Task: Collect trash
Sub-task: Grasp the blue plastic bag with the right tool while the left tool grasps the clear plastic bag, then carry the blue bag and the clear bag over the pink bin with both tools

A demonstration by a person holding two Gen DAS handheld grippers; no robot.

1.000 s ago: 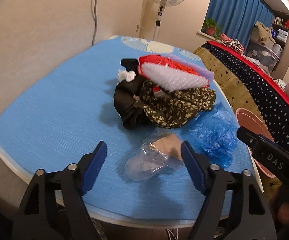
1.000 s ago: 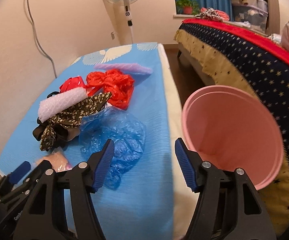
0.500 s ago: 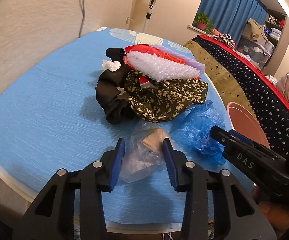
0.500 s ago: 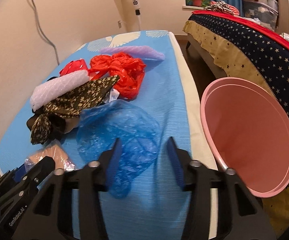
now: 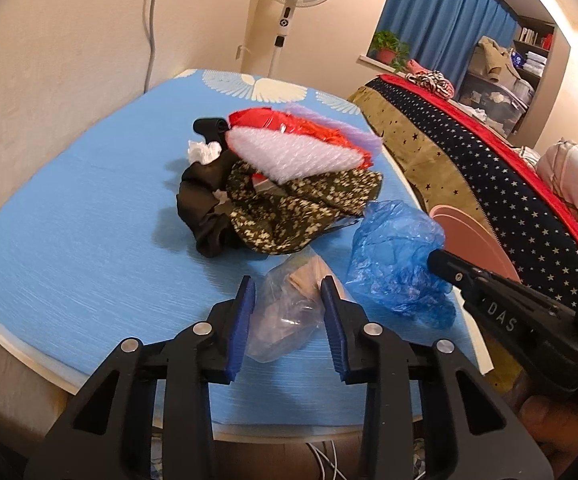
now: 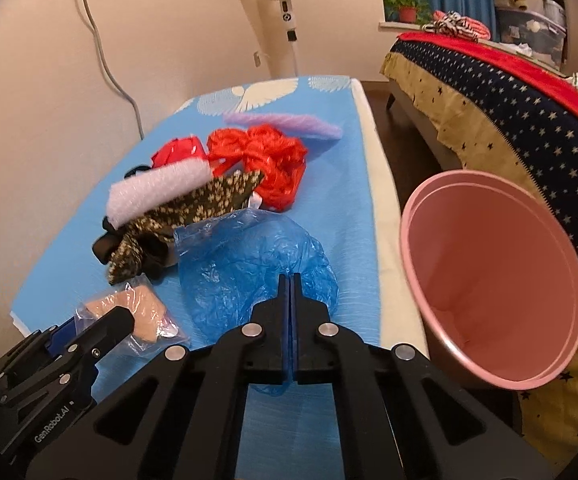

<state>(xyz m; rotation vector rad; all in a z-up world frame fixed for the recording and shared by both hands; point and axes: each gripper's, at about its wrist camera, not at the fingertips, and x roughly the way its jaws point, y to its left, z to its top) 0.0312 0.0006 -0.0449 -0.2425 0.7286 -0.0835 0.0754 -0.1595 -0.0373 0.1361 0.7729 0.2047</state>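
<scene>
Through my left wrist view, my left hand-held gripper (image 5: 288,312) has just been closing and now pinches the clear plastic bag (image 5: 289,312) lying at the near edge of the worktop (image 5: 69,240). I judge it feather-light, soft and slippery, so the bunched middle is the place to hold. Just beside it lies one blue plastic bag (image 5: 397,256), and behind, one heap of crumpled wrappings (image 5: 289,184).

Through my right wrist view, my right hand-held gripper (image 6: 291,292) has just been closing and is pressed together on the near fold of the blue plastic bag (image 6: 249,264), thin crinkly film that I expect to slide out easily. One pink bin (image 6: 497,280) stands just past the worktop's edge. Two bags are gripped.
</scene>
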